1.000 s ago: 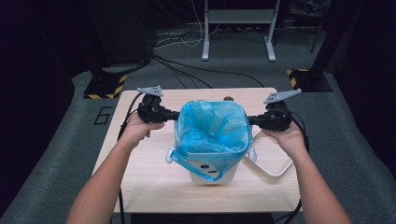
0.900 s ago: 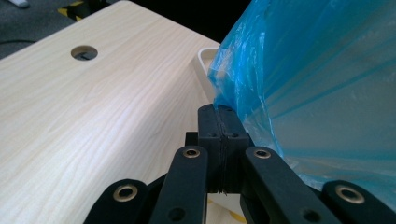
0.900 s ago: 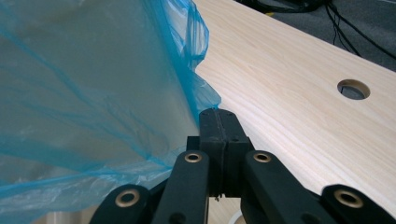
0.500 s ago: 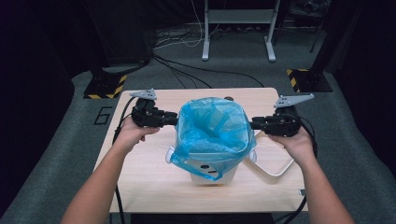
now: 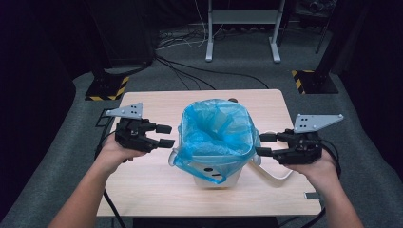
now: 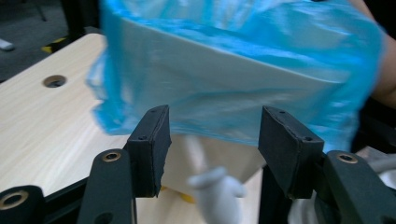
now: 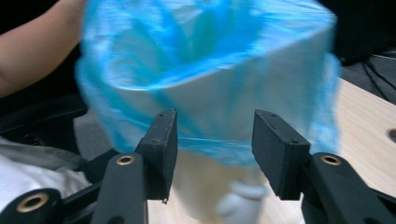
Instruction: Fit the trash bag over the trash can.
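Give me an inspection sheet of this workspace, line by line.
Surface: light wooden table with a round hole near its far edge.
Job's things: white bin lined with a blue bag, bag edge folded over the rim.
Clutter: nothing seen.
Grippers: left gripper and right gripper flank the bin, apart from the bag; jaws have just been opening, nothing between them.
Cables: a cable trails from the left gripper; more lie on the floor behind.
Surroundings: grey carpet, metal stand, hazard-striped bases.

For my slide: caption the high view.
Left gripper and right gripper, open, flank the white bin lined with a blue bag.
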`<state>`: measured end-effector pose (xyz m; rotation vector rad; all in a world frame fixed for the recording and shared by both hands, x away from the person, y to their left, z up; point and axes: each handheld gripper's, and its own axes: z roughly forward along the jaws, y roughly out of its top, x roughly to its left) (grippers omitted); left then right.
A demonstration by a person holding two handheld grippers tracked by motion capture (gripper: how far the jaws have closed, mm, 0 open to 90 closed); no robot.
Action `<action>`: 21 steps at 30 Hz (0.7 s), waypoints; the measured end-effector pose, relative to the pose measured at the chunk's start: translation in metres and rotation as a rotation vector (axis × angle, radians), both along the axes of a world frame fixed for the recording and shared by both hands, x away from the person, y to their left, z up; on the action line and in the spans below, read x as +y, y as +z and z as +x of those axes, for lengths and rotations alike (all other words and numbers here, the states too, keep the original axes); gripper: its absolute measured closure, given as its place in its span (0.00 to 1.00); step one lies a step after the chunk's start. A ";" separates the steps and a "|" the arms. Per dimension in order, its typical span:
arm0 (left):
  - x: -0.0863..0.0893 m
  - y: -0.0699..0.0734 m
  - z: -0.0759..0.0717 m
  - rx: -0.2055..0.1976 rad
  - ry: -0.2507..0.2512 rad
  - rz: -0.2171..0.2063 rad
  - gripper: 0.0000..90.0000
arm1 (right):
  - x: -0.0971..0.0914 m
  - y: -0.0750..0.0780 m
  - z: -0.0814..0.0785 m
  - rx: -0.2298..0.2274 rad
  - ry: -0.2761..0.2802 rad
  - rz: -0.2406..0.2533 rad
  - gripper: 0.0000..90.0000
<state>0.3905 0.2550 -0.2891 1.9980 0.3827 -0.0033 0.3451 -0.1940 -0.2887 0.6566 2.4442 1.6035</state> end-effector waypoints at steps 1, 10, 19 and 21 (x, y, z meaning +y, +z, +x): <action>-0.001 0.001 -0.004 -0.002 -0.010 -0.003 0.47 | 0.002 0.000 -0.003 0.000 0.007 -0.003 0.52; -0.017 -0.011 -0.022 -0.001 -0.065 0.009 0.48 | 0.018 -0.010 -0.012 -0.006 0.024 -0.049 0.65; -0.023 -0.024 -0.020 0.010 -0.127 0.012 0.91 | 0.018 -0.018 -0.016 0.003 0.068 -0.074 1.00; -0.023 -0.026 -0.019 0.014 -0.128 0.008 0.97 | 0.017 -0.022 -0.017 0.007 0.067 -0.073 1.00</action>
